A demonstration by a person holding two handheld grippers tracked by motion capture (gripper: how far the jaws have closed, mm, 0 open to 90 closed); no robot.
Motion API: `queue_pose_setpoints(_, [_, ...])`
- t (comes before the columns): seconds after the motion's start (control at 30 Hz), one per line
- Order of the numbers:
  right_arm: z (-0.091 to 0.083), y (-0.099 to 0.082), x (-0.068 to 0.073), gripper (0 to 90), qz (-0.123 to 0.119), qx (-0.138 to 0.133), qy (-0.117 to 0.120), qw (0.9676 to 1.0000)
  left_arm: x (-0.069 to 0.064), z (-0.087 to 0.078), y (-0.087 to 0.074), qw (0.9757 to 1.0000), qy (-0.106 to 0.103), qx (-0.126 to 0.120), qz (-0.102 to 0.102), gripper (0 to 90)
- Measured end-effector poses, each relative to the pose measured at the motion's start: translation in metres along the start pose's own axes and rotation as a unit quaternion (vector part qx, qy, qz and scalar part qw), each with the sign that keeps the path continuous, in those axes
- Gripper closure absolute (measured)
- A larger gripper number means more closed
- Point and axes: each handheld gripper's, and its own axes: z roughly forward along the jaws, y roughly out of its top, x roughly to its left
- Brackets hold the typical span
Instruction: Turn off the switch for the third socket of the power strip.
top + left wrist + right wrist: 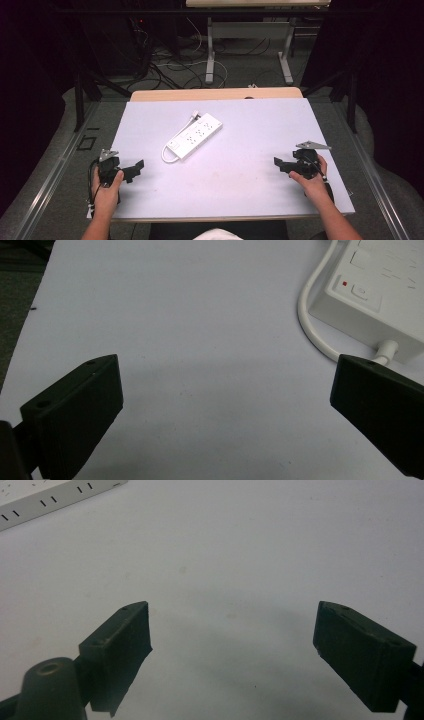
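Power strip [195, 135] first: it is white, long and boxy, made of smooth hard plastic, and it lies flat and slanted near the middle of the pale sheet [240, 165] that covers the table. I can see rows of small dark slots along its top. A round white cord [168, 154] loops out of its near end and curls beside it. From my left gripper view I see a tiny red dot [344, 283] next to a flat button [361, 291] on that end. I can't read any words or brand on it.

My left gripper [134, 170] sits at the left edge of the sheet, well apart from the strip, with its black blocky jaws wide apart and nothing between them. My right gripper [281, 163] sits near the right edge, jaws also spread wide over bare sheet. The sheet looks flat and dull, with a few faint marks. A strip of light wood [215, 93] shows at the far edge of the table
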Motion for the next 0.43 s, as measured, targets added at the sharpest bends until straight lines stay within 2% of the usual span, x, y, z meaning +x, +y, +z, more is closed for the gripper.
queue_pose_setpoints(0.23, [0.0009, -0.0002, 0.0002, 14.8, 0.003, 0.004, 0.0, 1.0, 0.0012, 0.0004, -0.0009, 1.0, 0.001, 0.002, -0.002, 0.4])
queue_pose_setpoints(0.33, [0.001, -0.0002, 0.0003, 14.8, 0.003, 0.004, 0.001, 1.0, 0.001, 0.0002, -0.0013, 0.9999, 0.002, 0.011, 0.003, 0.5])
queue_pose_setpoints(0.43, [0.001, -0.0003, 0.0001, 14.8, 0.002, 0.005, 0.0, 1.0, -0.0004, 0.0017, -0.0017, 1.0, 0.003, 0.007, 0.004, 0.4])
